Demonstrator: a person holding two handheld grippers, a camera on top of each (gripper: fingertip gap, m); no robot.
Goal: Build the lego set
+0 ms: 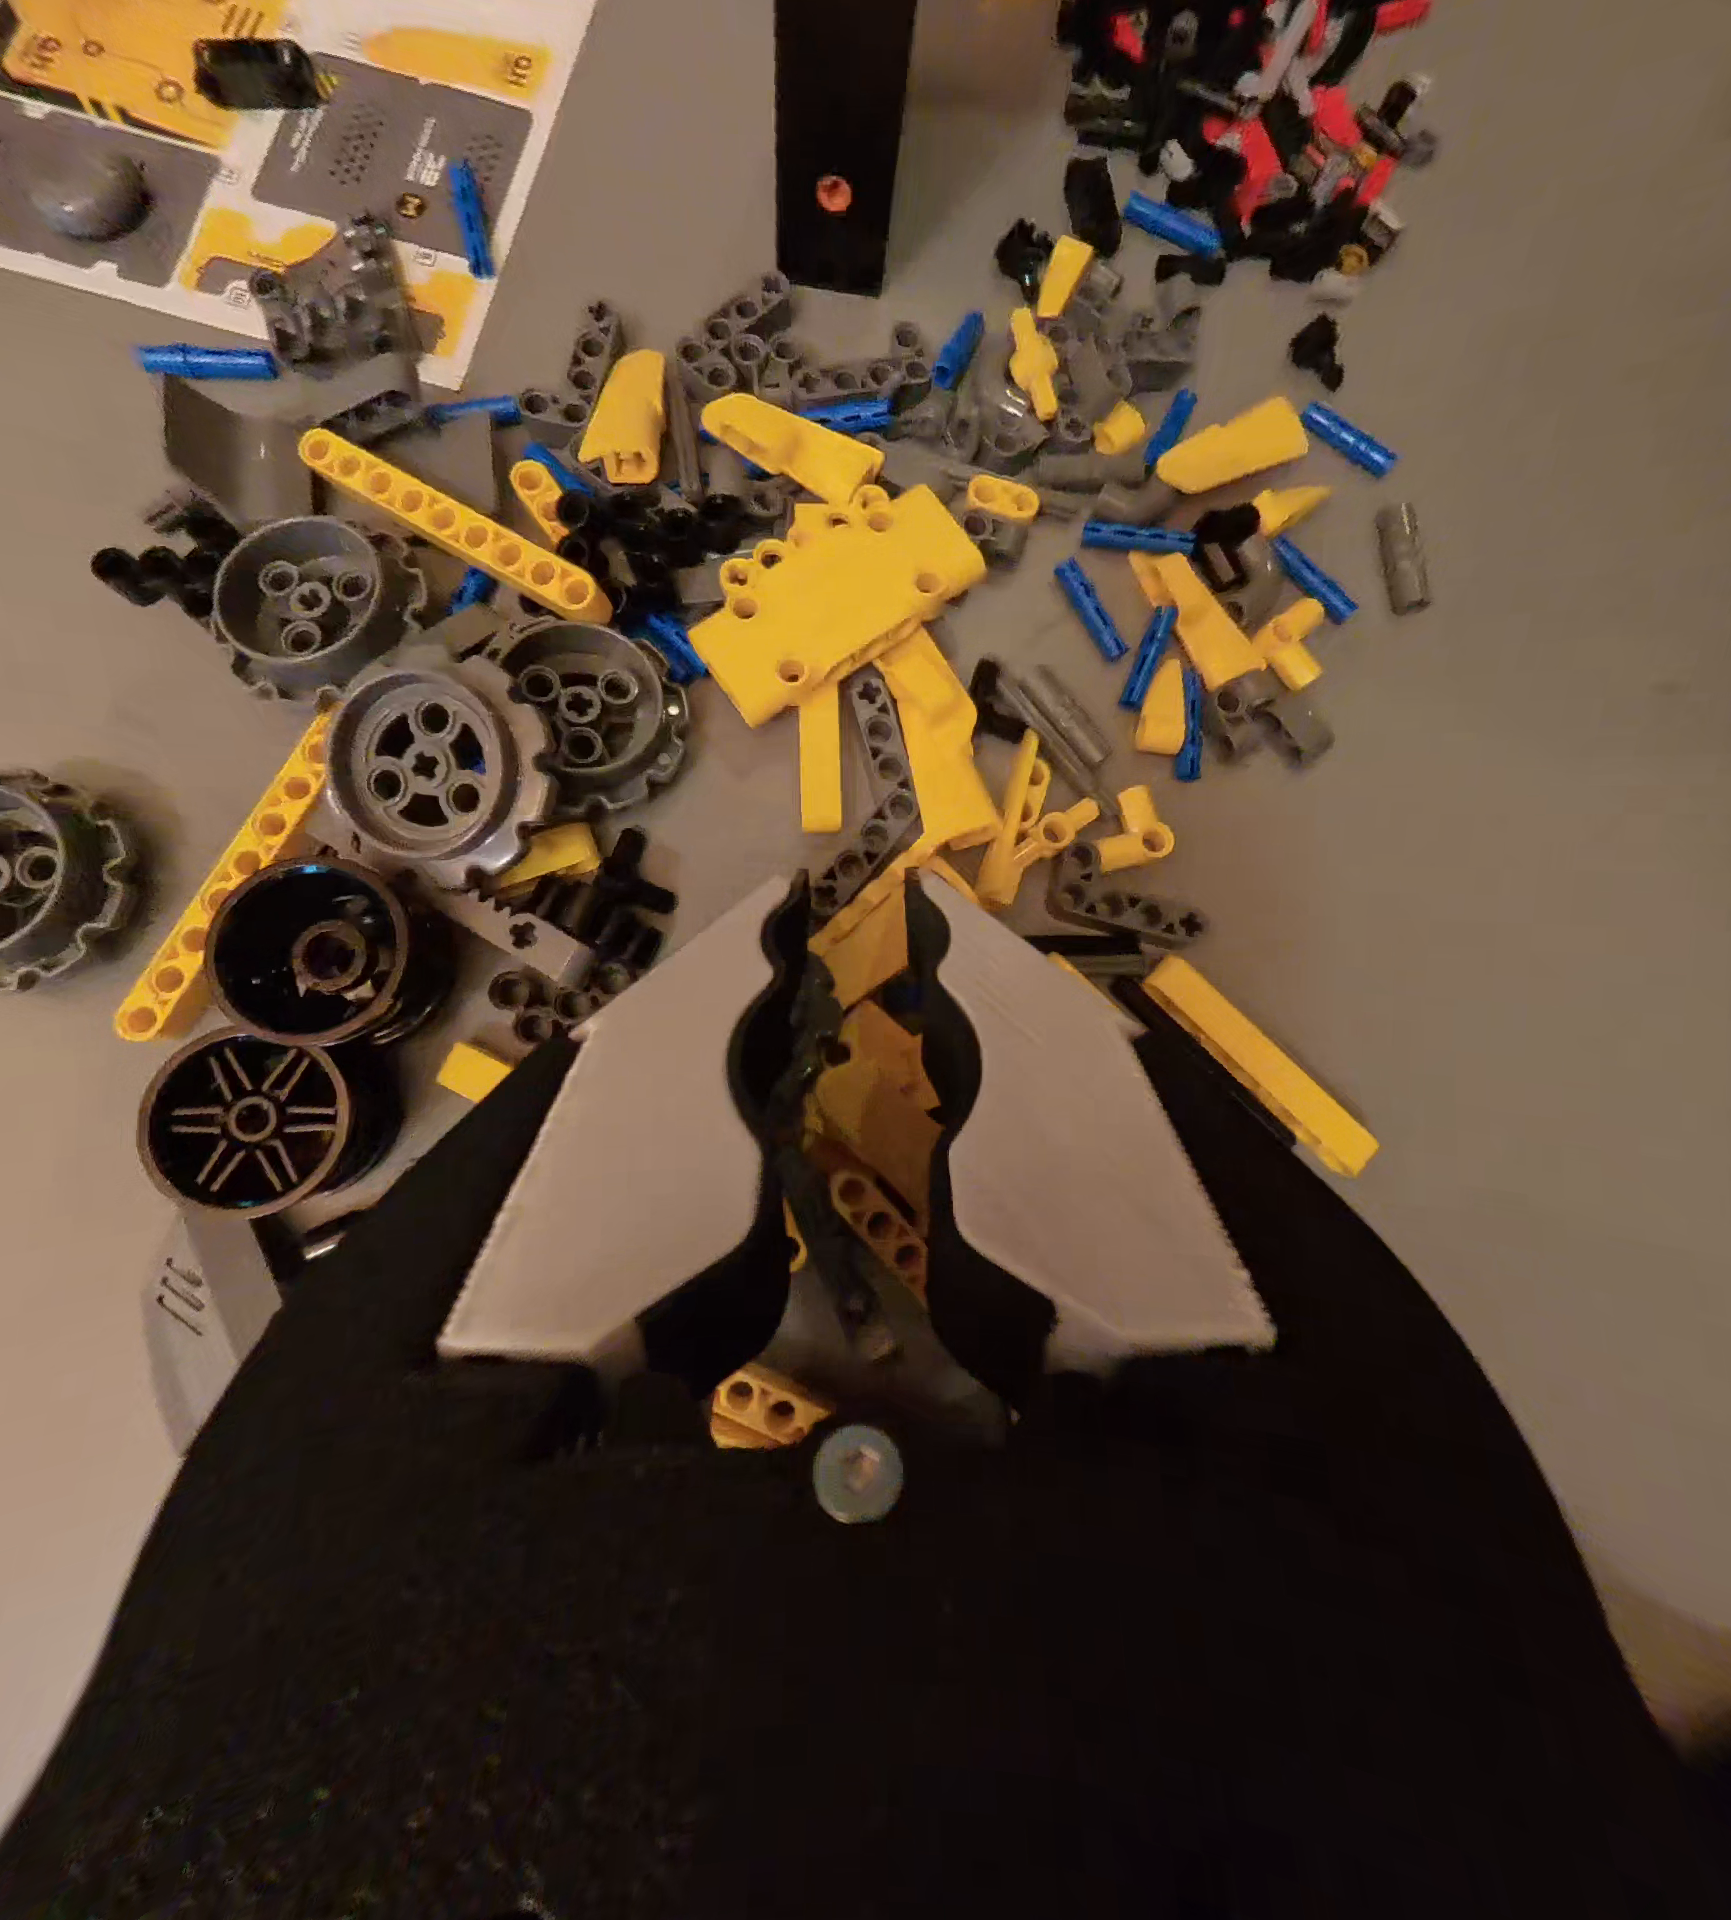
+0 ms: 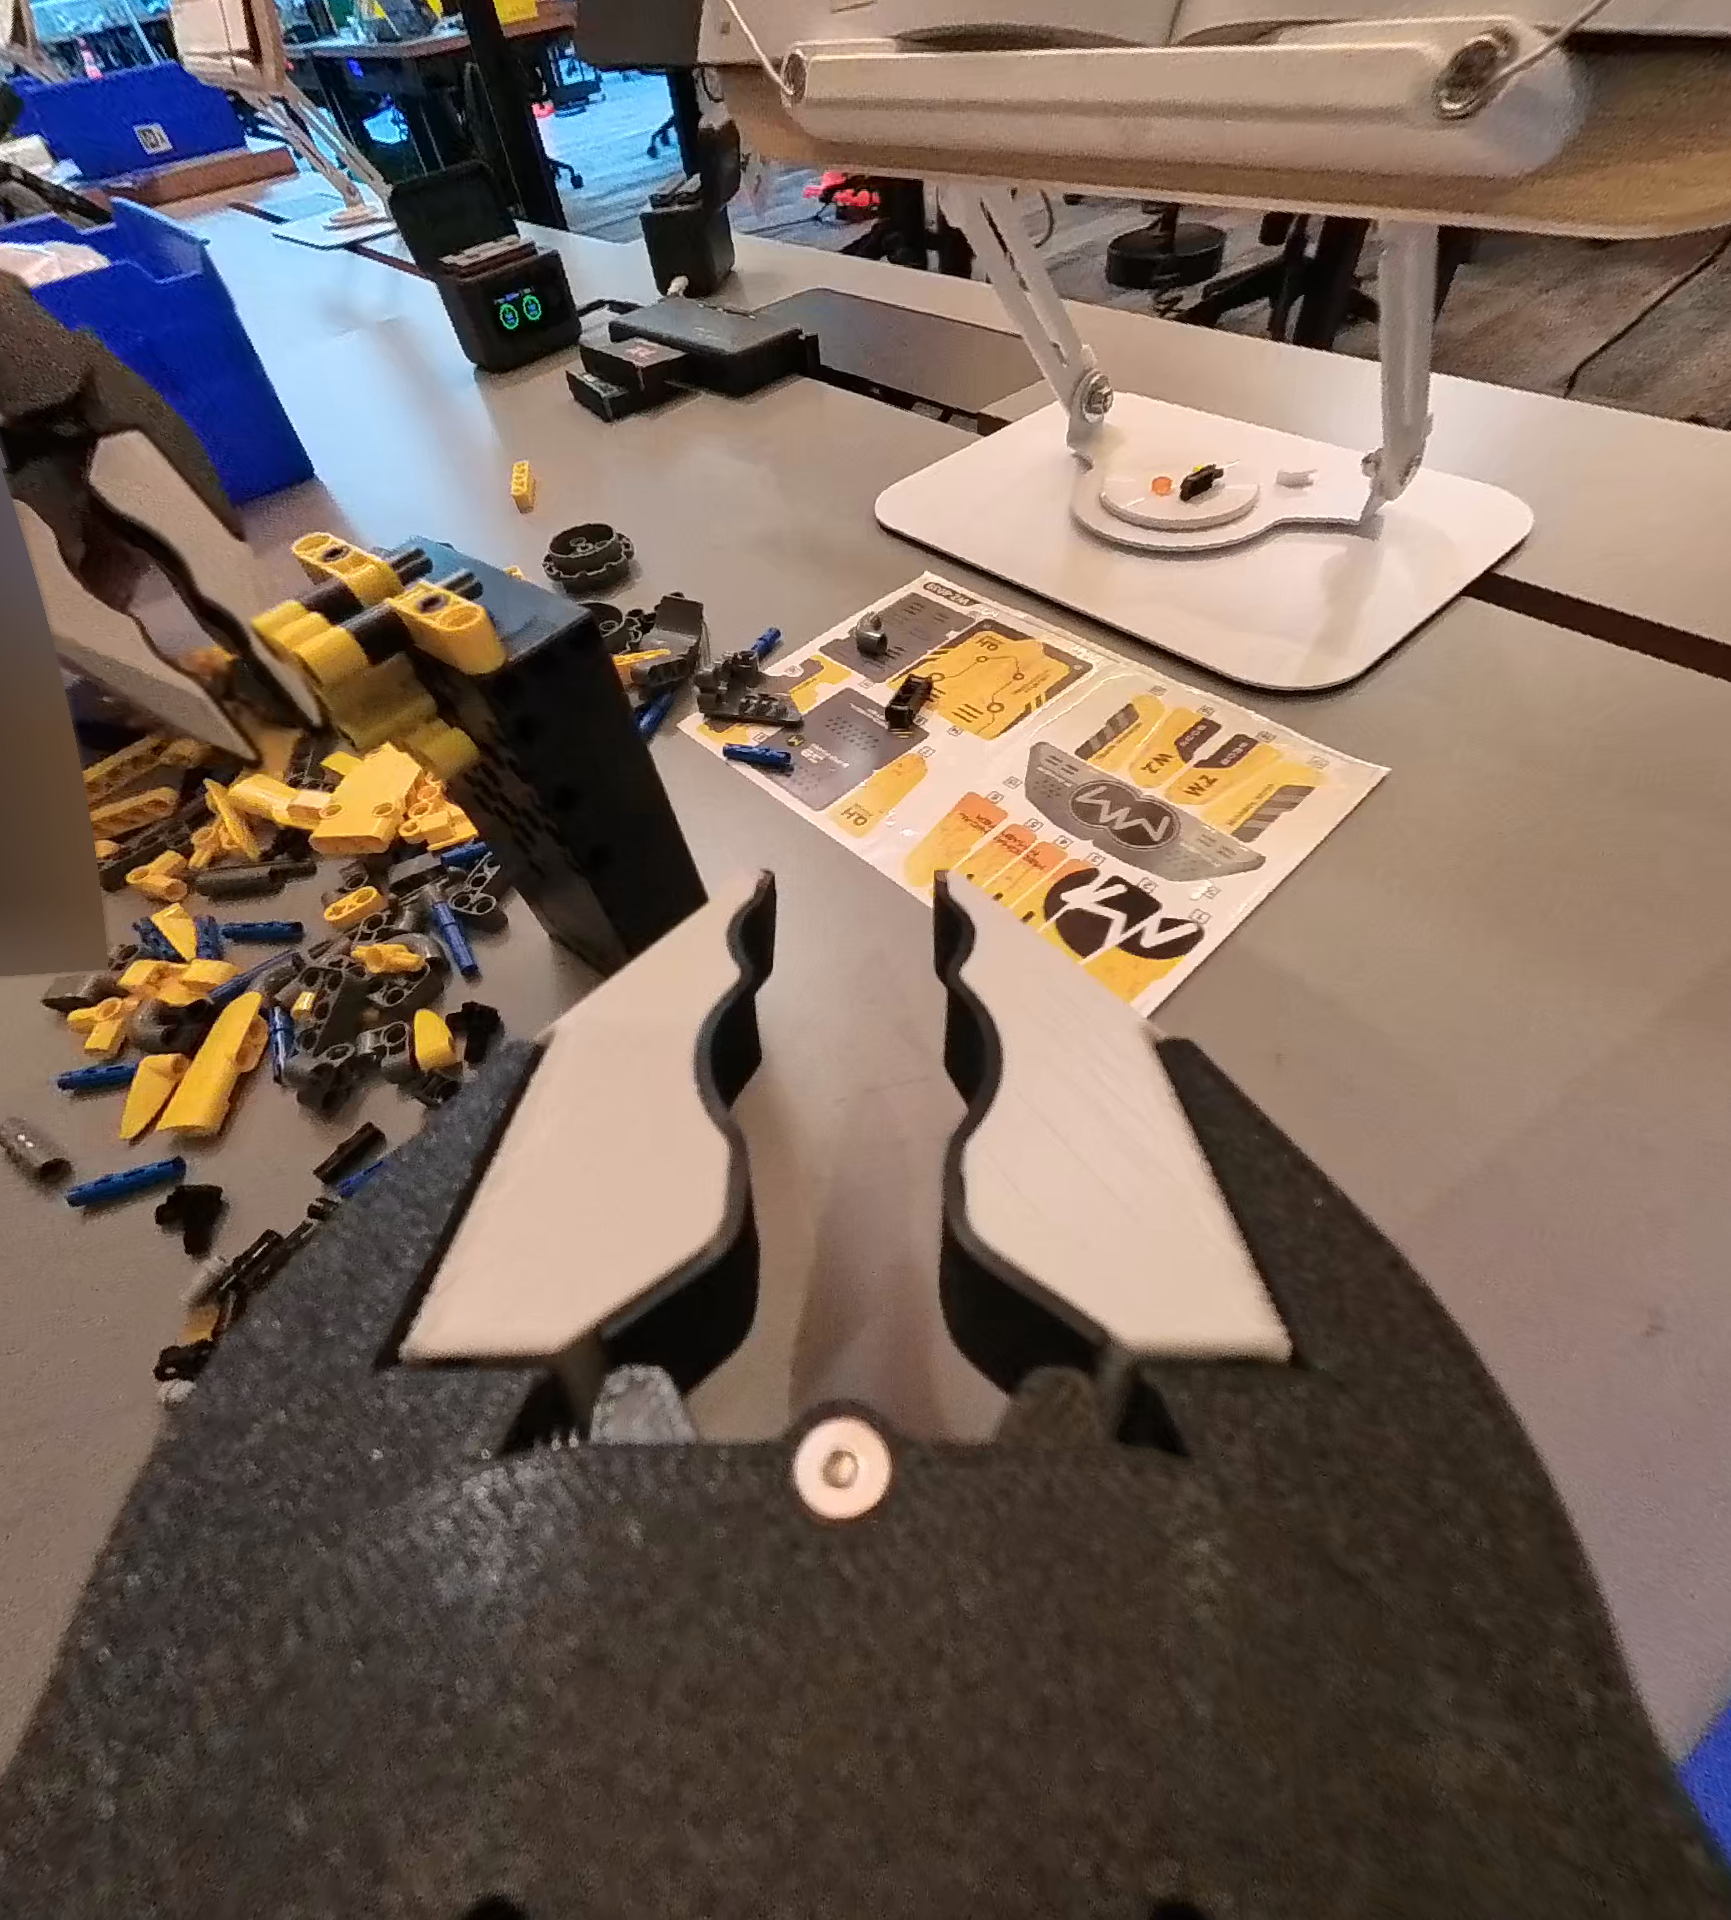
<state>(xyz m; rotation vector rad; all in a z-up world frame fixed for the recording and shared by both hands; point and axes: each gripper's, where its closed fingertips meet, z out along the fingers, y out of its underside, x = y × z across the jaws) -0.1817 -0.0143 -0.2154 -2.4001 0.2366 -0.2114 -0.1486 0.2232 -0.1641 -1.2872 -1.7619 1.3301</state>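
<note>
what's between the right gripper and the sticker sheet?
Nothing: right wrist view shows only bare grey table between the open right gripper and the sticker sheet; its near corner sits just past the jaws.

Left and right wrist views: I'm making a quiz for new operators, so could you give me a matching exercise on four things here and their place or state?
Column A
1. left gripper
2. right gripper
3. sticker sheet
4. black box

Column B
a. open, nothing between the fingers
b. lies flat by the white stand
c. shut on a yellow-and-black assembly
d. stands at the edge of the loose parts

Pairs: 1-c, 2-a, 3-b, 4-d
</note>
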